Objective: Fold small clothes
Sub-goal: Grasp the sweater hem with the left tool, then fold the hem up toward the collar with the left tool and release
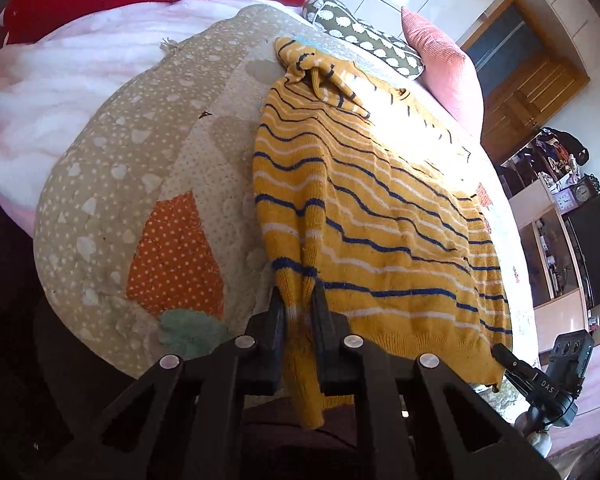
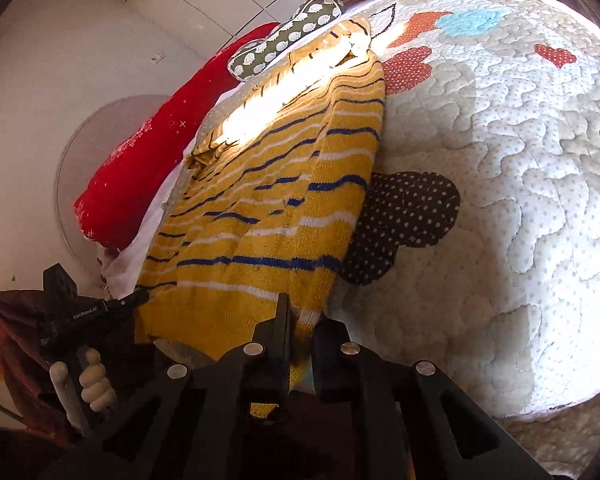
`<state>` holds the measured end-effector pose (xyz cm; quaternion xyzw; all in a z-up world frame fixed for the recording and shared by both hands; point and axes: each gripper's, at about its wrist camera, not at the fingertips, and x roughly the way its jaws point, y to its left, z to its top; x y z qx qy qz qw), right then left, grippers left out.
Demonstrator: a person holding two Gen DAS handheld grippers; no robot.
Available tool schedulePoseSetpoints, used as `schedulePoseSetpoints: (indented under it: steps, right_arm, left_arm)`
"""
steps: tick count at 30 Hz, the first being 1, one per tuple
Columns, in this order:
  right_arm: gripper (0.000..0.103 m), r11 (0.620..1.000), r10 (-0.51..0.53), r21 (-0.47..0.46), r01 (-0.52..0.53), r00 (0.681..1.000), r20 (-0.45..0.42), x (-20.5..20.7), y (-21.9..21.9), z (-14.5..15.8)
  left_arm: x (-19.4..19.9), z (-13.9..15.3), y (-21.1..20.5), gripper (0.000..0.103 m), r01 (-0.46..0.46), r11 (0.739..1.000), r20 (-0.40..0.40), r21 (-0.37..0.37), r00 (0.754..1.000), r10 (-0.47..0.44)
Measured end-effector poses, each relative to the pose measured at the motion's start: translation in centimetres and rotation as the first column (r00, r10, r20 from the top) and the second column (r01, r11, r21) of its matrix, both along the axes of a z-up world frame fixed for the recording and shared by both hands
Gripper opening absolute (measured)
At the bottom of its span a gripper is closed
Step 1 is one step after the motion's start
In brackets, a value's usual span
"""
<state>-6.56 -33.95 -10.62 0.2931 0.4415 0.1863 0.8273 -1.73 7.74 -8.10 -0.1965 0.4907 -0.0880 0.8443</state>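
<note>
We had both the left gripper (image 1: 298, 300) and right gripper (image 2: 300, 320) clamped on the sweater (image 1: 380, 216) hem; uneven lifting ahead risked slipping, skewing the fold.

Mustard-yellow knit sweater (image 1: 380, 216) w/ navy & white stripes lies spread flat on the quilted bed (image 1: 100, 200), hem at near edge, bunched sleeve at far end.

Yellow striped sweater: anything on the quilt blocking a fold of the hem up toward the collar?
Nothing visible does. The left gripper and right gripper each pinch a hem corner of the yellow striped sweater. A loose sleeve lies bunched near the collar; the polka-dot cushion and pink pillow sit beyond it on the quilt.
</note>
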Motion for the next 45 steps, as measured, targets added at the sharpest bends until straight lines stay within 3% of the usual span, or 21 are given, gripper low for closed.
schedulePoseSetpoints:
  steps: [4,7,9,11,16,18,20,21,22,26,29,34,38,45]
  right_arm:
    - [0.008,1.0,-0.003,0.003,0.003,1.0,-0.03,-1.1,-0.8,-0.7]
    - [0.01,1.0,-0.026,0.009,0.026,0.999,-0.04,-1.4,-1.4,-1.0]
    - [0.013,0.999,-0.035,-0.009,0.035,0.999,-0.04,-1.2,-1.6,-0.9]
    - [0.034,0.998,-0.043,-0.038,0.041,0.999,-0.034,-0.9,-1.4,-0.7]
    - [0.045,0.996,-0.005,-0.094,0.003,1.0,-0.026,0.3,0.1,-0.9]
    - [0.048,0.994,0.008,-0.112,-0.009,1.0,-0.011,0.7,0.7,-0.8]
    - [0.042,0.992,0.02,-0.121,-0.021,1.0,-0.01,1.0,1.1,-0.9]
    - [0.032,0.993,0.021,-0.117,-0.023,1.0,-0.011,1.1,1.1,-0.9]
    - [0.011,0.994,0.023,-0.107,-0.025,1.0,-0.017,1.1,1.0,-1.0]
    - [0.011,0.999,0.018,-0.028,-0.017,1.0,0.009,0.9,0.4,0.0]
    - [0.011,0.999,0.018,0.034,-0.021,0.998,0.066,1.3,0.3,2.3]
    - [0.011,0.994,0.024,0.105,-0.04,0.988,0.151,5.4,0.0,6.3]
    - [0.011,0.995,0.002,0.099,-0.022,0.981,0.194,10.6,0.4,8.7]
    - [0.011,0.996,-0.037,0.087,0.022,0.984,0.173,19.7,0.2,10.1]
  left_arm:
    - [-0.7,-0.6,0.0,0.004,0.003,0.998,-0.008,0.061,1.0,-0.003]
    - [-0.6,-1.4,0.7,0.006,-0.014,1.0,-0.031,0.013,0.999,0.015]
    - [-0.4,-1.8,1.0,0.022,-0.016,1.0,-0.038,-0.001,0.999,0.016]
    - [-0.3,-2.1,0.9,0.053,-0.011,1.0,-0.035,-0.011,0.999,0.011]
    - [0.6,-2.8,-1.5,0.057,0.058,0.998,-0.049,0.005,0.997,-0.058]
    - [0.8,-3.2,-2.8,0.054,0.08,0.996,-0.075,0.03,0.994,-0.078]
    - [0.7,-3.2,-3.6,0.011,0.106,0.992,-0.085,0.061,0.991,-0.101]
    - [0.6,-3.0,-3.5,0.011,0.107,0.994,-0.084,0.037,0.991,-0.103]
    - [0.5,-2.7,-3.1,0.011,0.093,0.996,-0.076,0.011,0.993,-0.092]
    - [0.2,0.0,-1.7,0.01,0.067,0.996,-0.032,-0.065,0.997,-0.07]
    - [0.6,2.9,-1.5,0.01,0.063,0.995,0.033,-0.08,0.998,-0.061]
    - [4.8,6.2,-1.6,0.01,0.059,0.992,0.08,-0.115,0.996,-0.05]
    - [9.8,7.9,-2.3,0.01,0.03,0.998,0.124,-0.06,0.992,-0.023]
    - [19.2,8.1,-3.6,0.01,-0.001,1.0,0.118,0.014,0.993,0.0]
